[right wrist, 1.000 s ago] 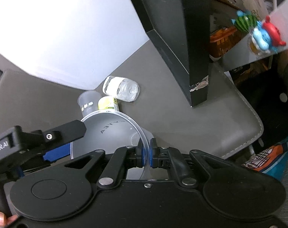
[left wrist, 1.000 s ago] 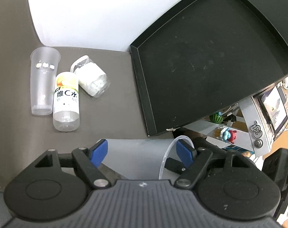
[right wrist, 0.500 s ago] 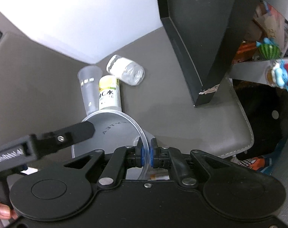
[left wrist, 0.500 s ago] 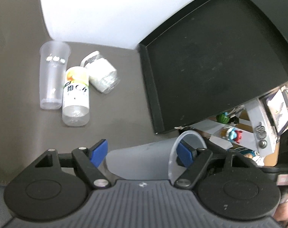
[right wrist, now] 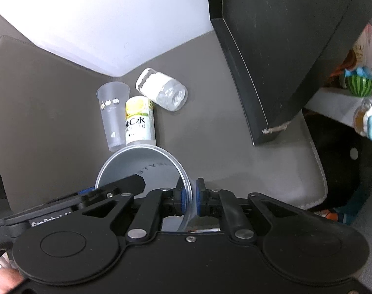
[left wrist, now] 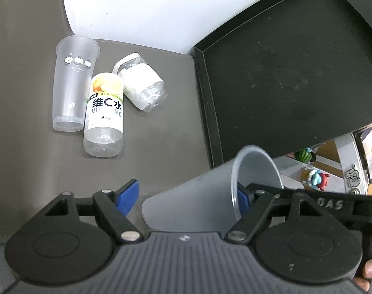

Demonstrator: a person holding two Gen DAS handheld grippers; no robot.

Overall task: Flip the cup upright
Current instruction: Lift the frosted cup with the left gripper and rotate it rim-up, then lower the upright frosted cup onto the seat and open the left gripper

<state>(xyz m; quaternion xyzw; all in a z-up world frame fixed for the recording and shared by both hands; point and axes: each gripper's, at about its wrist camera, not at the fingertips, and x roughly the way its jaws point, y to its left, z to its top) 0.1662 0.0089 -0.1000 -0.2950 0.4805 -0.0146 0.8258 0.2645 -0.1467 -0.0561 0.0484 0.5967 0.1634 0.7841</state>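
We see our right gripper (right wrist: pixel 191 197) pinching the frosted cup's (left wrist: pixel 210 196) rim, tilted above the grey mat (left wrist: pixel 161 132); our left gripper (left wrist: pixel 186 196) spread around it, black tray (left wrist: pixel 284 73) beside.

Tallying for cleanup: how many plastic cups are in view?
2: one cup pinched at its rim by the right claw; another cup lying on the mat beside the bottles.

Mat (left wrist: pixel 34 78): 3 things lie together near its far edge. Tall cup (left wrist: pixel 70 83) at left, bottle (left wrist: pixel 105 112) touching its right side, jar (left wrist: pixel 142 85) just right of bottle. Tray (left wrist: pixel 284 73) covers mat's right edge. Held cup (left wrist: pixel 205 201) near front edge, tilted.
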